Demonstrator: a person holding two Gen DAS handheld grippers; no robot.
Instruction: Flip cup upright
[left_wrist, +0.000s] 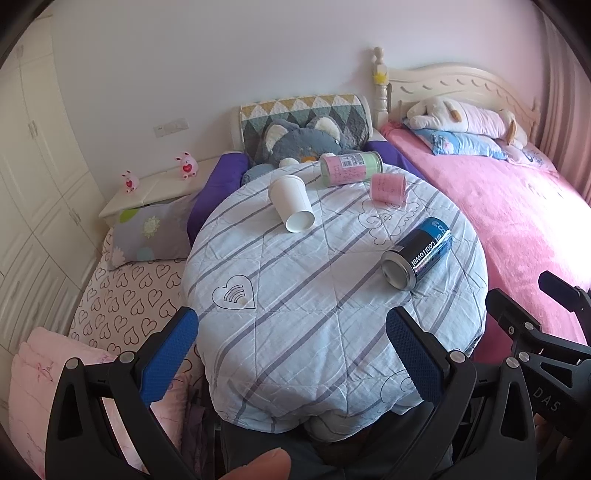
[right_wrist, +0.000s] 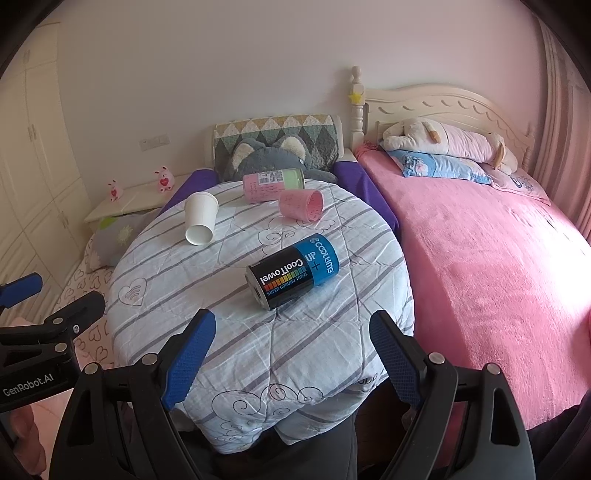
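A white paper cup (left_wrist: 291, 203) (right_wrist: 201, 218) lies on its side on the round table's striped quilt cover (left_wrist: 314, 295) (right_wrist: 236, 332), at the far left. A small pink cup (left_wrist: 388, 187) (right_wrist: 301, 205) lies on its side at the far right. A black and blue can (left_wrist: 419, 257) (right_wrist: 293, 270) lies on its side nearer to me. A pink and green canister (left_wrist: 350, 168) (right_wrist: 273, 185) lies at the table's far edge. My left gripper (left_wrist: 291, 325) is open and empty over the near edge. My right gripper (right_wrist: 293, 325) is open and empty, just short of the can.
A pink bed (left_wrist: 498, 221) (right_wrist: 498, 258) runs along the right of the table. A grey plush toy (left_wrist: 303, 142) (right_wrist: 266, 157) sits behind the table. A bed with heart-print sheet (left_wrist: 125, 295) and a white nightstand (left_wrist: 155, 188) lie to the left.
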